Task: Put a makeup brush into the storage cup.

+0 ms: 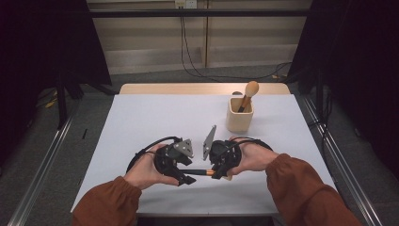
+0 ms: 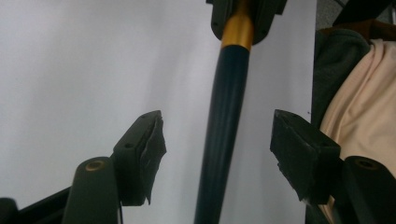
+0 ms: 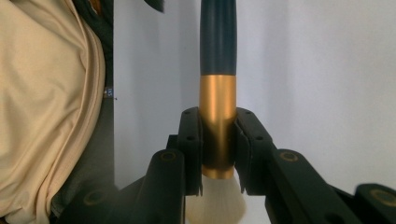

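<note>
A makeup brush with a dark blue handle [image 2: 224,116], a gold ferrule [image 3: 217,121] and pale bristles lies level between my two grippers, just above the white table [image 1: 150,117] near its front edge. My right gripper [image 3: 218,149] is shut on the gold ferrule, with the bristles behind its pads. My left gripper [image 2: 217,140] faces it from the left. Its jaws stand on either side of the blue handle with a gap on each side, so neither pad touches it. In the high view the brush [image 1: 200,172] bridges the left gripper [image 1: 188,179] and the right gripper [image 1: 217,173].
A beige cup [image 1: 239,115] stands at the back right of the table with a tan round-headed brush [image 1: 250,92] leaning in it. A person's orange sleeves enter from the bottom. The table's front edge lies close behind the hands.
</note>
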The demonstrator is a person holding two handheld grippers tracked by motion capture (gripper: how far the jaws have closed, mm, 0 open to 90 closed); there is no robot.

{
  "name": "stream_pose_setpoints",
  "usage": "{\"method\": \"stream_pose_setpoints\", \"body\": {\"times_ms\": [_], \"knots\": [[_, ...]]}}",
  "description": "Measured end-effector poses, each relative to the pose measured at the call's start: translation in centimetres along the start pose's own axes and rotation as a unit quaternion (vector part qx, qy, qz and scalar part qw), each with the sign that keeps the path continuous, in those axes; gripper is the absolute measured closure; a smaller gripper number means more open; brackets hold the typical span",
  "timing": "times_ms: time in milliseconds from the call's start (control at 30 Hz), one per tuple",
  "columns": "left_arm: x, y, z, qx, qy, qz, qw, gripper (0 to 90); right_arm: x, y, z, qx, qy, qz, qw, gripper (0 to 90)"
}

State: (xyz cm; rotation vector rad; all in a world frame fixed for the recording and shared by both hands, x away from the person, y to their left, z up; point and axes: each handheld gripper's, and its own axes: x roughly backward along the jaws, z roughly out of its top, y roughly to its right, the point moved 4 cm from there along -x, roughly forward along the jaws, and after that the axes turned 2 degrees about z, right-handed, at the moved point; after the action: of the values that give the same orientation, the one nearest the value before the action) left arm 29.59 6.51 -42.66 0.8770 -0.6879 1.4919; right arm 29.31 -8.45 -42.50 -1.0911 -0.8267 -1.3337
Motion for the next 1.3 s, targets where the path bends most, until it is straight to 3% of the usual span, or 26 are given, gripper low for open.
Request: {"method": "stream_pose_setpoints", "body": {"times_ms": [100, 233, 500, 867, 1033, 1100, 1300], "knots": [[-0.3, 0.0, 0.3, -0.008, 0.012, 0.022, 0.9996, 40.6, -0.1, -0.1, 0.0, -0.002, -0.002, 0.002, 1.0000, 74.8], [-0.6, 0.2, 0.4, -0.004, 0.013, -0.004, 0.9999, 46.4, -0.1, 0.0, 0.1, -0.002, 0.003, 0.001, 1.0000, 74.8], [-1.3, 0.3, 0.9, 0.003, 0.026, -0.022, 0.9994, 54.2, -0.2, -0.1, 0.1, 0.001, 0.009, 0.004, 0.9999, 74.8], [-2.1, 0.5, 0.9, 0.015, 0.045, -0.020, 0.9987, 64.1, -0.4, -0.1, 0.0, 0.008, 0.012, 0.006, 0.9999, 74.8], [-2.1, 0.6, 0.8, 0.006, 0.044, -0.022, 0.9988, 67.8, -0.5, -0.6, 0.2, -0.021, 0.021, 0.009, 0.9995, 74.8], [-2.2, 0.6, 0.8, 0.008, 0.043, -0.027, 0.9987, 69.0, -0.5, -0.3, 0.1, 0.003, 0.015, 0.005, 0.9999, 74.8], [-2.3, 0.5, 0.6, 0.012, 0.041, -0.032, 0.9985, 70.3, -0.3, -0.3, 0.1, 0.007, 0.016, 0.003, 0.9998, 74.8]]}}
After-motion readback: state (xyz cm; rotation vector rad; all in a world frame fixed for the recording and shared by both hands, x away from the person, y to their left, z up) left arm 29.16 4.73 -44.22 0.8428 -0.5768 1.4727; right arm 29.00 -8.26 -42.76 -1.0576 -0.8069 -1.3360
